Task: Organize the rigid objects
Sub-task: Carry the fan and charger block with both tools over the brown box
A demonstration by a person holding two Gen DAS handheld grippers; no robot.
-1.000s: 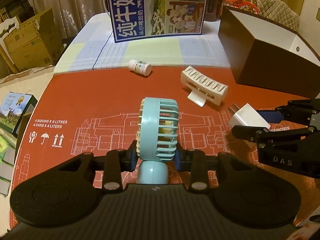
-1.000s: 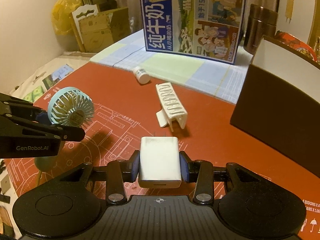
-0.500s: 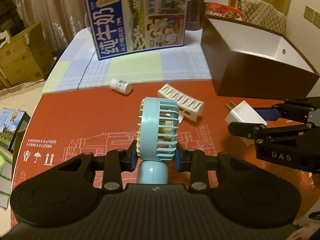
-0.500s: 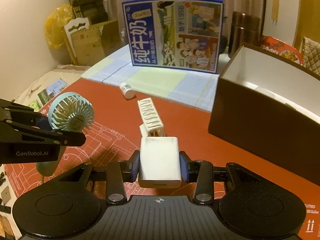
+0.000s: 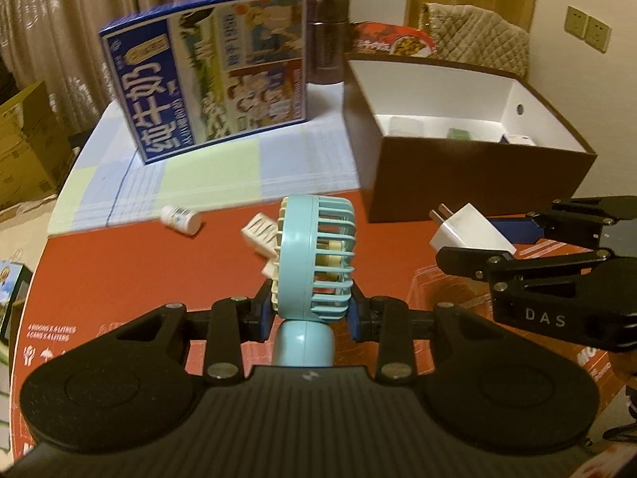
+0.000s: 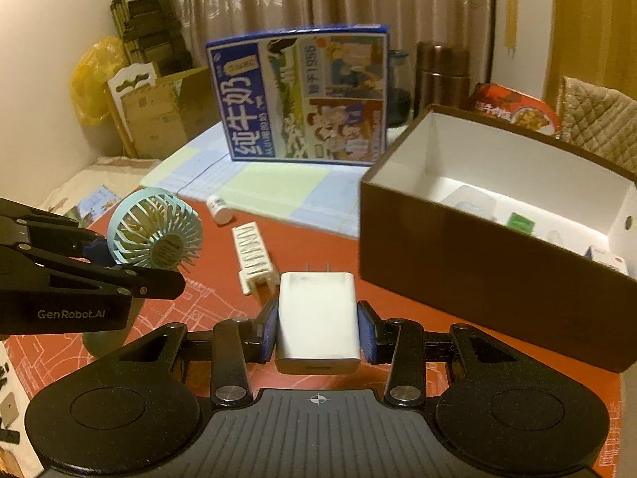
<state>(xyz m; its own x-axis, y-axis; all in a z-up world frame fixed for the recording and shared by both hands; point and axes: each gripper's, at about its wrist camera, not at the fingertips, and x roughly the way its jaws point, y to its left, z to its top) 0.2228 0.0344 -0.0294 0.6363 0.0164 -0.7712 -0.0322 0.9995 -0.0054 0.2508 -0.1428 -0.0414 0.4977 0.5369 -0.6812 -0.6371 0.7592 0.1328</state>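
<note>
My left gripper point(image 5: 311, 312) is shut on a small light-blue fan point(image 5: 316, 255), held above the red mat; the fan point(image 6: 153, 229) shows at the left in the right wrist view. A white plug charger point(image 6: 317, 318) sits clamped in my right gripper point(image 6: 317, 332), its prongs pointing forward; the charger point(image 5: 469, 231) appears at the right in the left wrist view. An open brown box point(image 5: 469, 167) with a white inside stands ahead to the right and holds a few small items. On the mat lie a white slotted clip point(image 6: 254, 257) and a small white bottle point(image 5: 181, 219).
A tall blue milk carton box point(image 6: 302, 99) stands at the back on a checked cloth point(image 5: 223, 175). Behind the brown box point(image 6: 489, 239) are a brown flask point(image 6: 440, 75) and a red noodle bowl point(image 6: 513, 109). Cardboard boxes point(image 5: 28, 139) sit beyond the table's left edge.
Both grippers have risen and moved forward toward the brown box, each keeping its load. The inside of the box has come into view.
</note>
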